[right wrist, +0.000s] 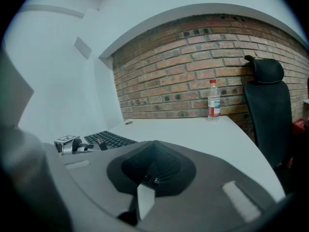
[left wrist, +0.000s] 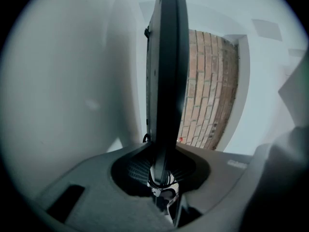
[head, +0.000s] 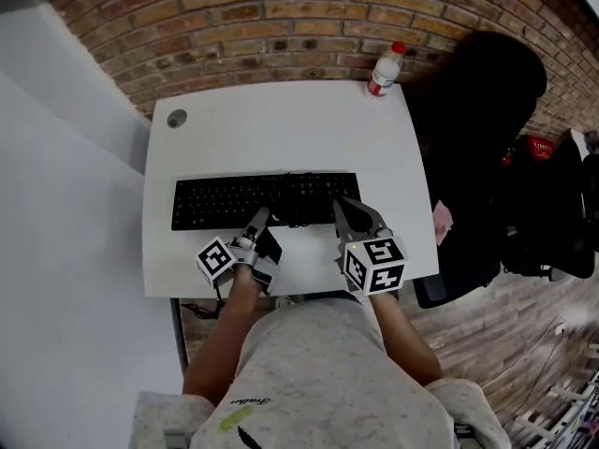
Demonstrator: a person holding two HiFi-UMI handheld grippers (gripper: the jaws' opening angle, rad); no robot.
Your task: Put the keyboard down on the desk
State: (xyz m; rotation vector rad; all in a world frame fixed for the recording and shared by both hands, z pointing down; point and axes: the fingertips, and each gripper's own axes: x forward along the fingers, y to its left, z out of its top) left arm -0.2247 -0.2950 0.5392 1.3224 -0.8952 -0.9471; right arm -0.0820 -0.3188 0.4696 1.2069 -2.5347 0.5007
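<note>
A black keyboard (head: 234, 201) lies level across the near half of the white desk (head: 281, 124); whether it rests on the desk I cannot tell. My left gripper (head: 259, 218) is shut on its front edge near the middle. In the left gripper view the keyboard (left wrist: 166, 71) stands edge-on, pinched between the jaws of the left gripper (left wrist: 161, 153). My right gripper (head: 344, 209) is at the keyboard's right front corner. In the right gripper view its pads (right wrist: 166, 161) meet with nothing between them. The keyboard (right wrist: 107, 139) and left gripper (right wrist: 72, 144) show off to its left.
A water bottle with a red cap (head: 385, 69) stands at the desk's far right corner against the brick wall (head: 281, 17). A black office chair (head: 477, 129) is right of the desk. A round cable grommet (head: 176, 118) sits far left.
</note>
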